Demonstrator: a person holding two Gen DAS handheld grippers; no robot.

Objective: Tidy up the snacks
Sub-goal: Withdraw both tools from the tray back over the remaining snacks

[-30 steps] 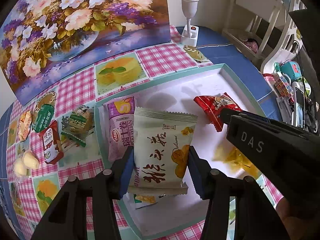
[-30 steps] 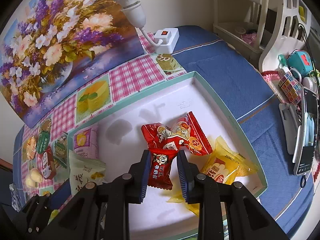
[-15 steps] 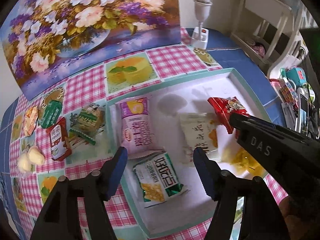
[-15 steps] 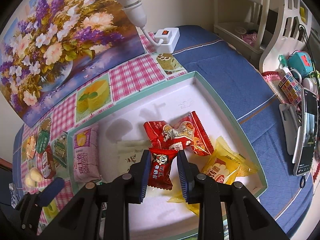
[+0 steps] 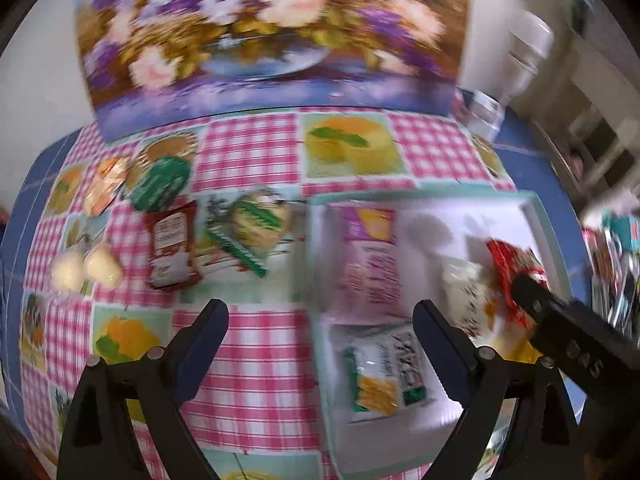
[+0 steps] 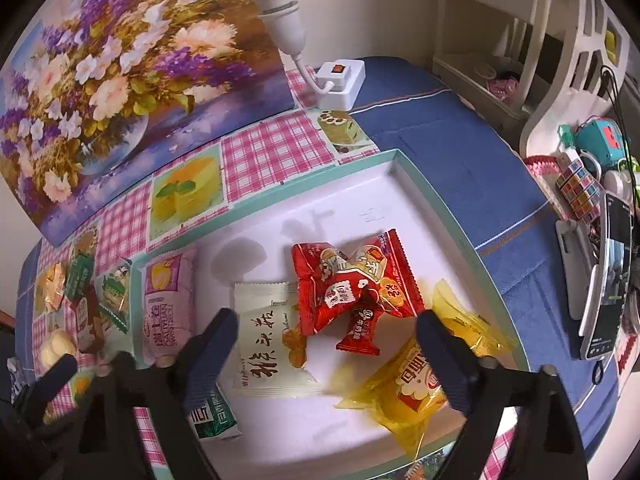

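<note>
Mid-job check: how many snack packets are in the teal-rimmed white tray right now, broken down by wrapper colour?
In the teal-rimmed white tray, seen from the right wrist:
Red foil packets: 3
Yellow clear-wrap packets: 2
Pink packet: 1
Cream packet: 1
Green-and-white packet: 1
Total: 8

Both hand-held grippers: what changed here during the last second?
The left hand-held gripper let go the cream packet, now lying in the tray, and swung left. The right hand-held gripper has just opened, releasing the small red packet. Other snacks stayed put.
</note>
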